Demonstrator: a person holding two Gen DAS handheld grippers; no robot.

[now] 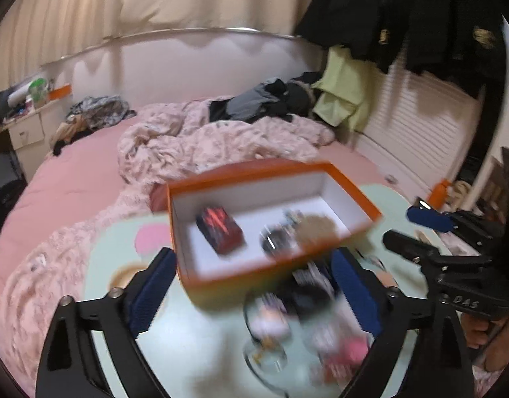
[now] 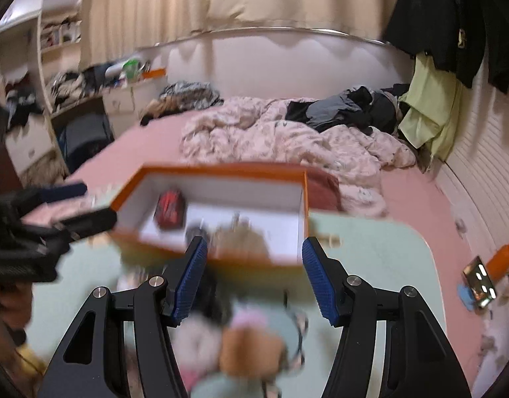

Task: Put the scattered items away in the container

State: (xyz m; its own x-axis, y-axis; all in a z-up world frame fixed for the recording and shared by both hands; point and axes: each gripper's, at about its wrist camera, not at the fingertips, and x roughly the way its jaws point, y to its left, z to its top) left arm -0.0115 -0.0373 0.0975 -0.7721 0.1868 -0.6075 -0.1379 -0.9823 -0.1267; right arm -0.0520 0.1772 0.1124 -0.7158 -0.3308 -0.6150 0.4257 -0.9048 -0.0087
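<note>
An orange box (image 1: 201, 273) with a white inside stands on a pale green table (image 1: 201, 348). In it lie a red and black pack (image 1: 221, 230), a dark round item (image 1: 277, 240) and a brown fuzzy item (image 1: 315, 229). My left gripper (image 1: 254, 287) is open over the box's near edge, above blurred scattered items (image 1: 304, 325). The box also shows in the right wrist view (image 2: 161, 175). My right gripper (image 2: 254, 275) is open before the box's near wall, over a pink, brown and white pile (image 2: 241, 341). Both views are blurred by motion.
Behind the table is a bed with a pink sheet (image 1: 79, 172), a crumpled quilt (image 1: 201, 142) and dark clothes (image 1: 264, 99). A white slatted wall (image 2: 480, 172) runs along the right. Shelves and a desk (image 2: 55, 76) stand at the left.
</note>
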